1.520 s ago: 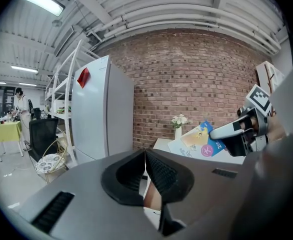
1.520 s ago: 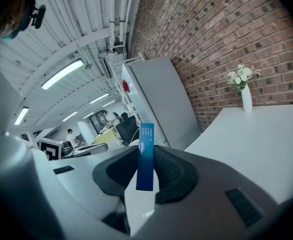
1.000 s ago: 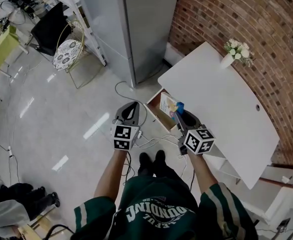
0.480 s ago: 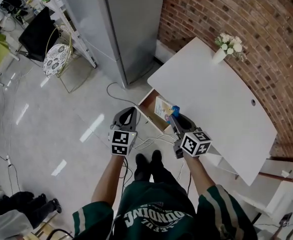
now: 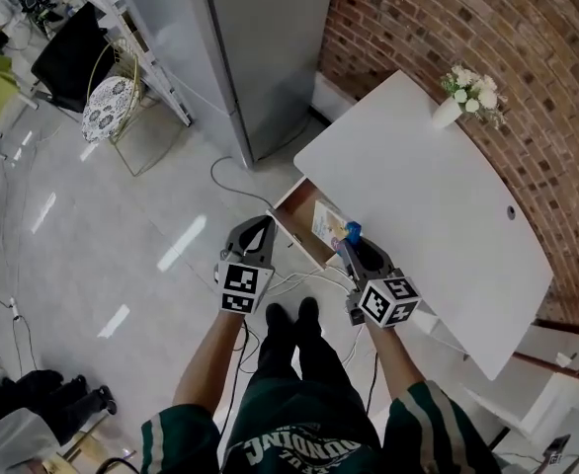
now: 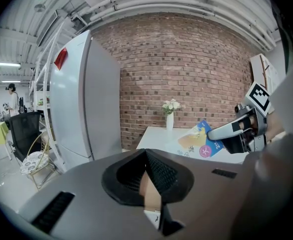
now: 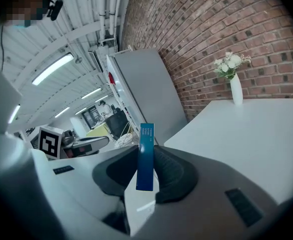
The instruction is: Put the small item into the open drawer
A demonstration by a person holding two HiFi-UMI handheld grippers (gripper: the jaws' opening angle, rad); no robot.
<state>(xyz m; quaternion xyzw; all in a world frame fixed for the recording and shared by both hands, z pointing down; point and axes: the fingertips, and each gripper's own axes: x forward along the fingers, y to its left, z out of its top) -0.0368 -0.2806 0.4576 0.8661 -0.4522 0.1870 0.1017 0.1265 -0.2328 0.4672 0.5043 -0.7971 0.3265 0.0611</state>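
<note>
My right gripper is shut on a small flat blue and yellow packet, held upright over the open wooden drawer under the white table's near left edge. In the right gripper view the packet stands edge-on between the pads of this gripper. From the left gripper view I see its printed face held out in front of the table. My left gripper hangs left of the drawer over the floor, jaws shut with nothing in them.
A vase of white flowers stands at the table's far end by the brick wall. A tall grey cabinet rises behind the drawer. Cables lie on the floor by the person's feet. Chairs stand far left.
The head view has shifted a little. Both grippers stay in about the same place by the drawer, and the packet remains in the right one.
</note>
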